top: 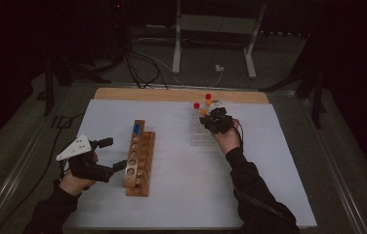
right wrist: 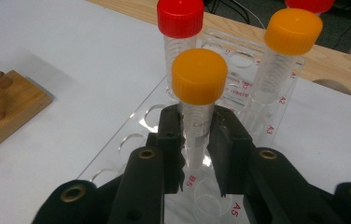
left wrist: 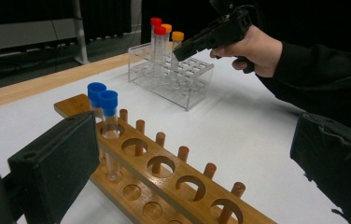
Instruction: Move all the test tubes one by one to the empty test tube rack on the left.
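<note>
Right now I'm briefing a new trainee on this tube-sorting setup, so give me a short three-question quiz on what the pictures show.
1. True or false: the right gripper is shut on the near orange-capped tube.
2. How many blue-capped tubes stand in the wooden rack?
A) none B) two C) four
3. Fill in: the red-capped tube stands in the clear ____ rack, not the wooden one.

Key
1. True: the pads press on the tube's clear body just under its cap.
2. B: two, side by side at one end.
3. plastic. Meanwhile the left gripper is open beside the wooden rack, holding nothing.
</note>
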A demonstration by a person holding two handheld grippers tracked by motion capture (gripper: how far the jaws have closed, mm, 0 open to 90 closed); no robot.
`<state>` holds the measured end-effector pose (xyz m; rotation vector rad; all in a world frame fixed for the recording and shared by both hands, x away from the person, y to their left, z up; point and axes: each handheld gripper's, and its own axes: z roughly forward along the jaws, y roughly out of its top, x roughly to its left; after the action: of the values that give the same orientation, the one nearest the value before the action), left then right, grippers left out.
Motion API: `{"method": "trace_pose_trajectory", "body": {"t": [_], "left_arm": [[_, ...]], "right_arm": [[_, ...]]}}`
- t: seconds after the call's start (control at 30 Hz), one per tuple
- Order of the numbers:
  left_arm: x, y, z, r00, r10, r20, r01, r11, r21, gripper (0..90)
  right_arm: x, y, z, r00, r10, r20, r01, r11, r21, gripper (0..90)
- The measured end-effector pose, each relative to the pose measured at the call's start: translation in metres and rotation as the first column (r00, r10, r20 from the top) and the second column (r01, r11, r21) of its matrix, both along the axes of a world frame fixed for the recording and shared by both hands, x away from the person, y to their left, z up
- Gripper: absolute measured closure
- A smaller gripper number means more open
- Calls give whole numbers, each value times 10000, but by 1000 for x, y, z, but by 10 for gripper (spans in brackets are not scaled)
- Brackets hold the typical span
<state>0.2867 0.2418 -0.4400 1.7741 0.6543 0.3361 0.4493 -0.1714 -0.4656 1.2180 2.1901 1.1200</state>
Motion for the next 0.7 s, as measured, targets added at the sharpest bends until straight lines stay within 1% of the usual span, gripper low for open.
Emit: {"method": "trace_pose_trajectory", "body": {"t": [0.07,0.2,0.3,0.6,0.7], "left_arm": [[0,0,0,10000,-10,-30,10,10000,-8,22],[1,0,0,10000,-7,-52,7,10000,2,22],[1,0,0,10000,-20,-32,20,10000,7,22],[0,0,4,10000,-54,25,54,10000,-16,22],[0,-1,6,9999,-106,45,106,9999,-8,22]], "right_arm": [[0,0,1,10000,6,-9,-6,10000,-75,744],[-2,-1,9,9998,48,178,-48,10000,-25,745],[-4,-1,17,9994,120,322,-118,9999,-36,746],[-15,-4,43,9945,323,996,-306,9994,-187,746],[-21,-6,53,9918,448,1198,-442,9990,-78,746]]}}
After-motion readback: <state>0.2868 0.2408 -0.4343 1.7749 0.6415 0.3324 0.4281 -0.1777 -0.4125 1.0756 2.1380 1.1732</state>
